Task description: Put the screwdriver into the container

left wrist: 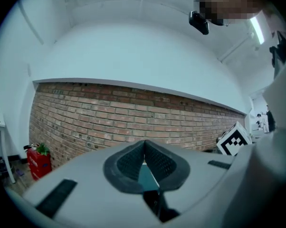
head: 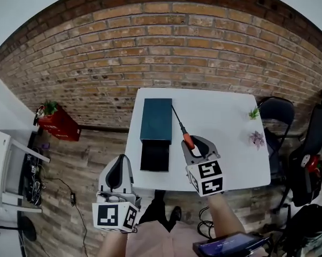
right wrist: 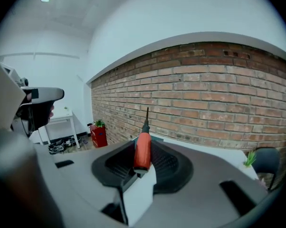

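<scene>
The screwdriver (head: 188, 139) has a red handle and a thin dark shaft that points toward the far side of the white table (head: 225, 122). My right gripper (head: 197, 145) is shut on the handle, just right of the container. In the right gripper view the red handle (right wrist: 142, 151) stands between the pads with the shaft rising past the jaw tips. The container (head: 156, 120) is a dark teal box on the table's left part, with a black section (head: 154, 157) at its near end. My left gripper (head: 119, 164) hangs off the table's near left corner, shut and holding nothing; its pads (left wrist: 155, 163) meet at the tips.
Two small plants (head: 254, 113) (head: 256, 138) stand near the table's right edge. A black chair (head: 277, 111) is to the right, beside dark gear (head: 311, 159). A red box with a plant (head: 58, 123) and a white rack (head: 11, 170) sit on the floor at left. A brick wall runs behind.
</scene>
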{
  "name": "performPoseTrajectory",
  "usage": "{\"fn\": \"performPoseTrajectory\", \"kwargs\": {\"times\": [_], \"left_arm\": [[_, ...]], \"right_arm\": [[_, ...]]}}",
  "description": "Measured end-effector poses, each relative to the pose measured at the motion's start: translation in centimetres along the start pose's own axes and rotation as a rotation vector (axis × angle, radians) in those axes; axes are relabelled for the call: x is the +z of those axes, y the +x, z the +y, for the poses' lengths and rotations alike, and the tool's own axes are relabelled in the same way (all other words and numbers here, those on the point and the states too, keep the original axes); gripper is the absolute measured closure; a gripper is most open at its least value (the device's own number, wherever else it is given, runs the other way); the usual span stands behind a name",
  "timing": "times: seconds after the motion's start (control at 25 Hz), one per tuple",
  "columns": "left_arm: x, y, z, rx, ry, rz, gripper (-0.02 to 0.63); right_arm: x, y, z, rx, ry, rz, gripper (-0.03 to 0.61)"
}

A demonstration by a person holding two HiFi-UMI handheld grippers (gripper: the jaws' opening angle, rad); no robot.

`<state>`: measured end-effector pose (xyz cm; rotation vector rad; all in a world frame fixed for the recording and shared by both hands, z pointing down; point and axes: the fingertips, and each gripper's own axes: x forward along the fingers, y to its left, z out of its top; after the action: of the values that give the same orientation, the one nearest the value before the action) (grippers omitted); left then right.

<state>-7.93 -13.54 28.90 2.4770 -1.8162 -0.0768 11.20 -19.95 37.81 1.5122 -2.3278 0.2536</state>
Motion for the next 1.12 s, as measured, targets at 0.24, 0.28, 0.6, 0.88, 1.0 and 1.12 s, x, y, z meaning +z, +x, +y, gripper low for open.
{"fn": "performPoseTrajectory", "kwargs": {"times": [0.24,0.28,0.6,0.88,1.0,1.12], "left_arm": [[-0.1,-3.6,0.7,0.065,0.006,0.009,0.601],[0.0,-3.9,0.8,0.072,0.008,0.008,0.601],[-1.0,-5.2,2.0,0.097,0.012,0.04,0.601],[-2.8,-5.5,3.3,0.096,-0.008,0.085,0.601],[-3.7,-5.7,3.9,0.101,-0.016,0.105,0.601],[-4.4,-5.9,4.3,0.105,-0.019,0.121,0.601]], "right_arm": [[-1.1,-1.0,3.1,0.073,-0.019,0.018,0.469],[-1.2,-1.0,3.5,0.083,-0.021,0.019,0.469],[-3.1,-0.1,6.3,0.133,-0.02,0.06,0.469],[-7.2,1.2,8.5,0.164,-0.008,0.156,0.469],[-9.4,1.5,9.2,0.18,-0.004,0.206,0.469],[-11.1,1.8,9.7,0.189,0.0,0.243,0.469]]}}
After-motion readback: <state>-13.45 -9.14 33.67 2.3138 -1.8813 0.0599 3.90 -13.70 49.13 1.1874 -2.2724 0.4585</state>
